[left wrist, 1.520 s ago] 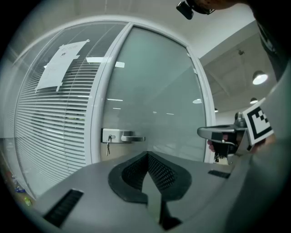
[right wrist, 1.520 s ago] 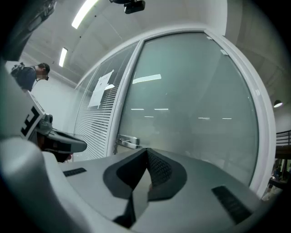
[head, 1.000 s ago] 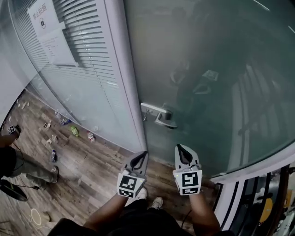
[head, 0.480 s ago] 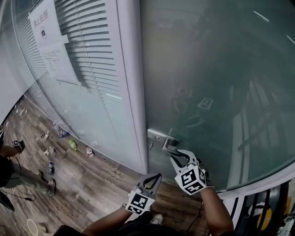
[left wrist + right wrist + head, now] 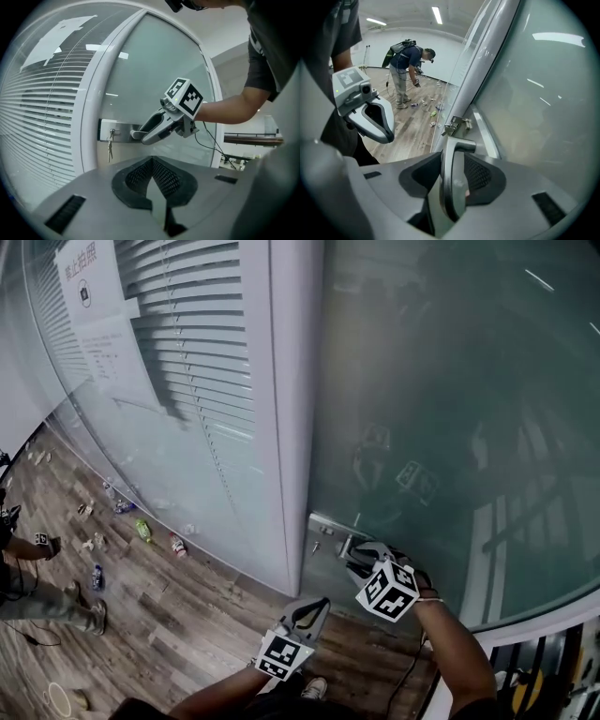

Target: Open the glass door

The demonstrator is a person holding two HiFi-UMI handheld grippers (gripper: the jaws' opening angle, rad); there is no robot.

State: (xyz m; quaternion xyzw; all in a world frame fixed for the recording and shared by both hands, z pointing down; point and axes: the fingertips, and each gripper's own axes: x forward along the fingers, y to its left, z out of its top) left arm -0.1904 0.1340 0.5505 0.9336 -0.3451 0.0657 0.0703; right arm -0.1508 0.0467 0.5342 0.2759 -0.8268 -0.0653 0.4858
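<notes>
The frosted glass door [image 5: 450,427] bears a metal lever handle [image 5: 352,548] on a lock plate [image 5: 323,524], with keys [image 5: 109,145] hanging from the lock. My right gripper [image 5: 361,561] points down at the handle, its jaws opening. In the right gripper view the handle [image 5: 452,178] lies between the jaws; the pads do not clearly press on it. My left gripper [image 5: 319,606] hangs lower and to the left, shut and empty, apart from the door. The left gripper view shows the right gripper [image 5: 147,133] at the handle [image 5: 125,136].
A white door post [image 5: 295,427] stands left of the door, and beside it a glass panel with blinds [image 5: 187,381]. Litter [image 5: 141,531] lies on the wooden floor along the panel. A person [image 5: 405,70] bends over further off.
My right gripper has gone from below the door up to the handle, tipped downward, and its jaws have parted round the lever. The left gripper has shifted a little to the right.
</notes>
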